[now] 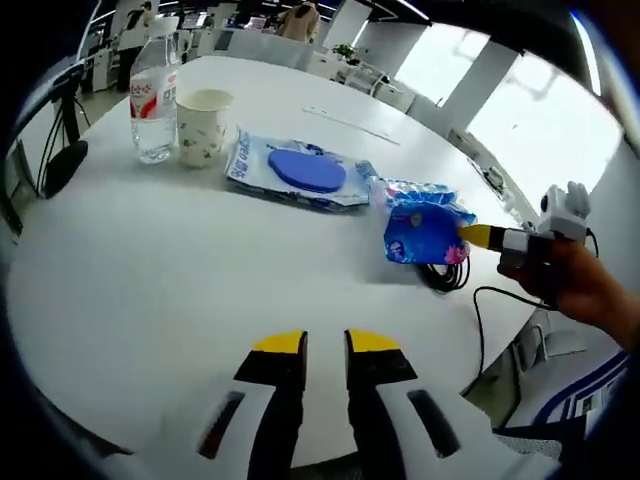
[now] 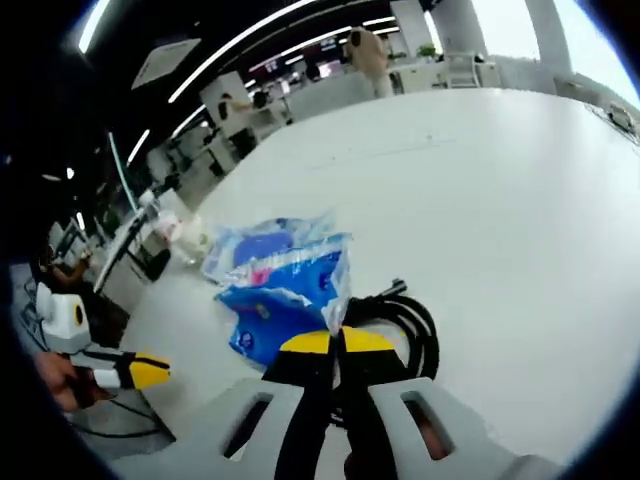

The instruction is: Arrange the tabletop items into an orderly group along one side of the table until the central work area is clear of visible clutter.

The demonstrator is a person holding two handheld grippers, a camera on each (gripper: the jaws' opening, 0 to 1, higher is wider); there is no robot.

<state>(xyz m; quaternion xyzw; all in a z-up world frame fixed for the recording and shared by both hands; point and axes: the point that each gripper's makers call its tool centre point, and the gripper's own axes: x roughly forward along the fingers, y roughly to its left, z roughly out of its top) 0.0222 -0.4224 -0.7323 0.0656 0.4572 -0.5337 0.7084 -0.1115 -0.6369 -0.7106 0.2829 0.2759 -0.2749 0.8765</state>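
Jaws of the right gripper point(image 2: 335, 343) are pressed together on a thin corner of the blue printed packet point(image 2: 285, 300), pinching its plastic edge; the packet hangs forward and to the left of the tips in the right gripper view. Just beside it, a coil of black cable point(image 2: 410, 320) lies on the white table point(image 2: 500, 200), touching or nearly touching the packet's near side. In the left gripper view the same packet point(image 1: 425, 232) sits near the table's right edge with the right gripper point(image 1: 478, 237) reaching in from the side.

Beyond the packet lies a flat blue-and-white pouch point(image 1: 295, 172), its long axis running roughly toward the paper cup point(image 1: 203, 127) and the water bottle point(image 1: 153, 95), which stand side by side. Together these form a loose line.

The left gripper point(image 1: 325, 345) hovers over bare tabletop, its jaws a narrow gap apart, gripping nothing, well apart from every item. The right one is plainly the nearer, so the packet's shift toward the pouch likely falls to it.
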